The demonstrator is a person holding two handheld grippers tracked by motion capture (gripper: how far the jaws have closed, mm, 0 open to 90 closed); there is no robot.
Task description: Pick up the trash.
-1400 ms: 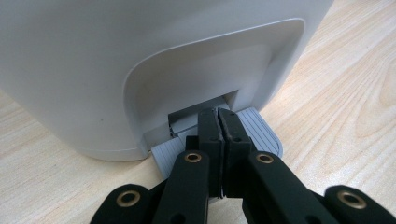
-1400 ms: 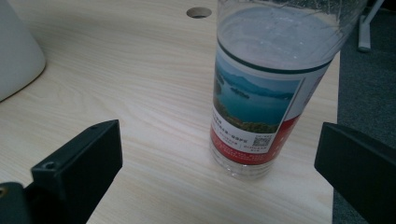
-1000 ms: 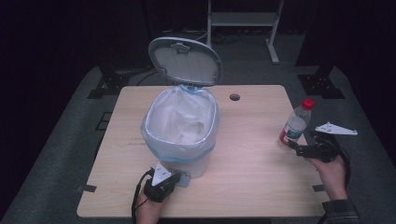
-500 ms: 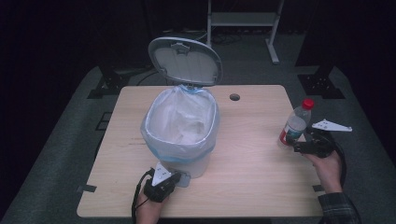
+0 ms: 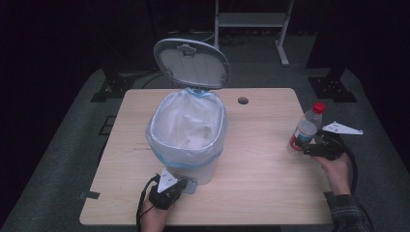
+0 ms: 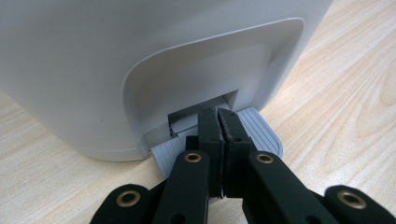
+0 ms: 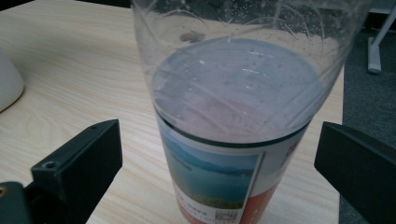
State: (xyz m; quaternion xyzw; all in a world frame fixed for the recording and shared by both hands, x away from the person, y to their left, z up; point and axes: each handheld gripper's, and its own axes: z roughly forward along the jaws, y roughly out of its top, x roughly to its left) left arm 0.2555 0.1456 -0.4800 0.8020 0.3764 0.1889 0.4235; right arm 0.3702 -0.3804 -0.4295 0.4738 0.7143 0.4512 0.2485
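A white pedal bin (image 5: 188, 145) with a white liner stands mid-table, its grey lid (image 5: 192, 63) raised. My left gripper (image 5: 180, 185) (image 6: 218, 117) is shut with nothing in it, tips resting on the grey ribbed pedal (image 6: 264, 137) at the bin's base (image 6: 140, 84). A clear plastic bottle (image 5: 305, 129) (image 7: 233, 116) with a red cap and a blue and red label stands upright near the table's right edge. My right gripper (image 5: 309, 150) (image 7: 219, 156) is open, one jaw on each side of the bottle's lower part, with gaps showing.
The light wooden table (image 5: 261, 183) has a small round cable hole (image 5: 242, 100) behind the bin. A metal rack (image 5: 251, 21) stands on the dark floor beyond the table. The table's right edge runs close by the bottle.
My right gripper has edged slightly forward and left around the bottle. The left gripper stays on the pedal and the lid stays up.
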